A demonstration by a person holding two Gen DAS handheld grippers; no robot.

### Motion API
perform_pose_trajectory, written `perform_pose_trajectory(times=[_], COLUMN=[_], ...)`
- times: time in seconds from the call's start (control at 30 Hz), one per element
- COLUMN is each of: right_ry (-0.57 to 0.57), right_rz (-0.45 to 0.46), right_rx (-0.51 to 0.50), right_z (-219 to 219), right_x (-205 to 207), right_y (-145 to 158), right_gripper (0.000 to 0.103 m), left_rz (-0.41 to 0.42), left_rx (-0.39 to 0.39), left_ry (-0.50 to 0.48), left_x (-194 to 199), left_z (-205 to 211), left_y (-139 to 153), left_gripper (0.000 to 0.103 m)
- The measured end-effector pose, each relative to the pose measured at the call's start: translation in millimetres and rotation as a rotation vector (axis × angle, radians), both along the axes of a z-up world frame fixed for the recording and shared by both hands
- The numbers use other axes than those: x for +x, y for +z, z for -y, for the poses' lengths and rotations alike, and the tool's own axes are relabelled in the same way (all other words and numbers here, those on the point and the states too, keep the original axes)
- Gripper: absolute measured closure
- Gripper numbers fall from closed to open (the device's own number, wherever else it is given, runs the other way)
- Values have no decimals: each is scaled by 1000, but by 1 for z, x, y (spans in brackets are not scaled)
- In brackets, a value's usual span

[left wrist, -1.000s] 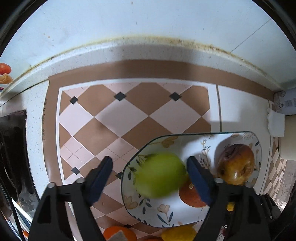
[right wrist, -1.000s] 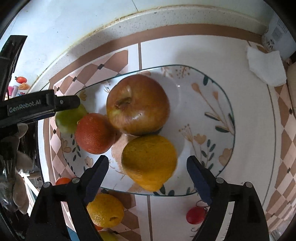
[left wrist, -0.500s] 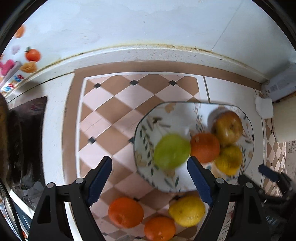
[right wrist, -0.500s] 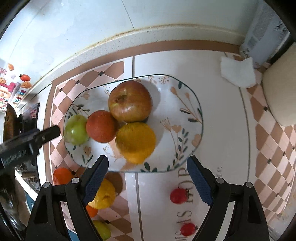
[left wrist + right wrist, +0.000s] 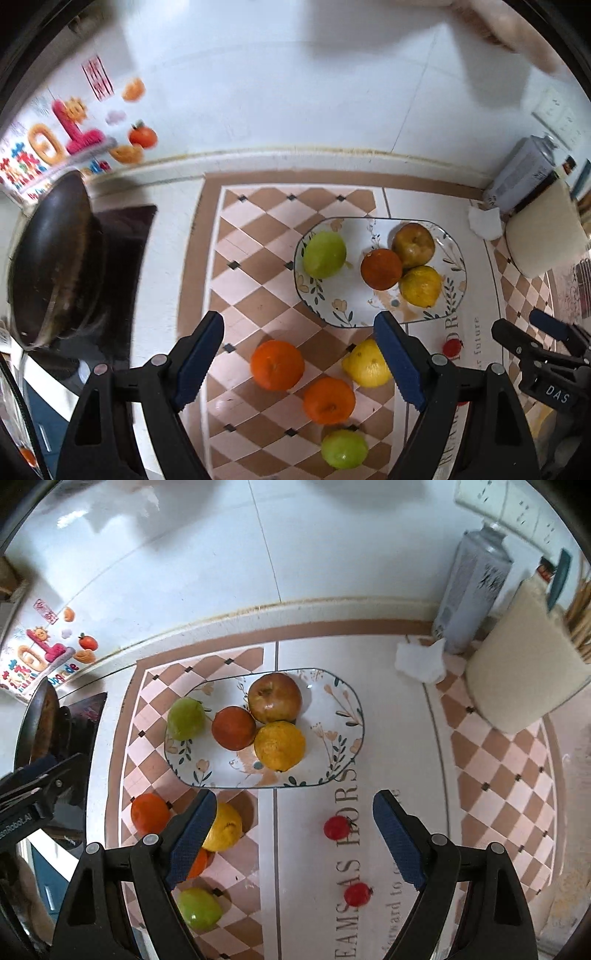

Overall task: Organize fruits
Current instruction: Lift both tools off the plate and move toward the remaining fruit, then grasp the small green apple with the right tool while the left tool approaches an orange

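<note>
A floral oval plate (image 5: 453, 251) (image 5: 341, 705) holds a green fruit (image 5: 324, 254) (image 5: 186, 718), a red-orange fruit (image 5: 381, 268) (image 5: 233, 728), a brownish apple (image 5: 413, 244) (image 5: 274, 698) and a yellow-orange fruit (image 5: 420, 286) (image 5: 279, 745). On the mat in front lie two oranges (image 5: 277, 364) (image 5: 329, 400), a lemon (image 5: 366, 364) (image 5: 224, 827), a green fruit (image 5: 344, 449) (image 5: 199, 907) and two small red tomatoes (image 5: 335, 827) (image 5: 357, 894). My left gripper (image 5: 299, 358) hangs open and empty above the loose fruit. My right gripper (image 5: 293, 838) is open and empty, high over the mat in front of the plate.
A dark pan (image 5: 51, 258) sits on a stove at the left. At the back right stand a spray can (image 5: 472, 590), a crumpled tissue (image 5: 421, 661) and a cream container (image 5: 524, 679). The tiled wall (image 5: 295, 74) carries stickers at the left.
Both grippers have risen and pulled back from the plate, so the whole plate and the loose fruit in front came into view. The green fruit stays on the plate.
</note>
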State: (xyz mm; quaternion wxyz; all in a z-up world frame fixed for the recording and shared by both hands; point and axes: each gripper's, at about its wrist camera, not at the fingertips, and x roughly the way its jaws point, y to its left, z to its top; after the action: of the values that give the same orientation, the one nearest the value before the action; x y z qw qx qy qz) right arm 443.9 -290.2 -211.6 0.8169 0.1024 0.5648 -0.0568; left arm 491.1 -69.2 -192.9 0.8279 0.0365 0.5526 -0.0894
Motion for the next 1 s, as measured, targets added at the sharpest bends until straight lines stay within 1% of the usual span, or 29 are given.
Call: perform_pose_trajectory(times=[0.13,0.37,0.53,0.63,0.7,0.73,0.8,0.83,0.87,0.9,1.0], right_ry=[-1,-5,-12,-25,-41,-43,-35,-32,-25,-19,12], right_rz=[26,82,113,121,118,109,73,59,30,9,-80], right_rx=[6,-7,-20,-6,20,33,78,98,129,148,244], right_z=[-5,-13,-17,-15,-12,-12,-13,-14,-16,-18,-32], right_x=[-25,-64,-82,-85,-84,-83,-78,-76,-73,-70,-60], right_y=[18,53,71,73,69,65,50,43,30,21,-22], right_gripper=[14,14,14,14,14,14,14,14,14,14,14], left_rz=[45,79,86,77,74,73,68,60,49,35,-4], left_rx=[-1,-19,-33,-33,-24,-5,14,34,52,76,120], left_ry=[-18,-52,-33,-18,-5,8,30,41,51,63,98], left_x=[-27,-68,-82,-85,-84,-83,-80,-79,-76,-73,-69], left_z=[-2,1,-1,-2,-3,-5,-8,-11,-13,-17,-29], left_y=[20,43,47,45,41,38,32,26,20,11,-12], left_gripper=[20,20,20,20,20,20,20,16,8,7,7])
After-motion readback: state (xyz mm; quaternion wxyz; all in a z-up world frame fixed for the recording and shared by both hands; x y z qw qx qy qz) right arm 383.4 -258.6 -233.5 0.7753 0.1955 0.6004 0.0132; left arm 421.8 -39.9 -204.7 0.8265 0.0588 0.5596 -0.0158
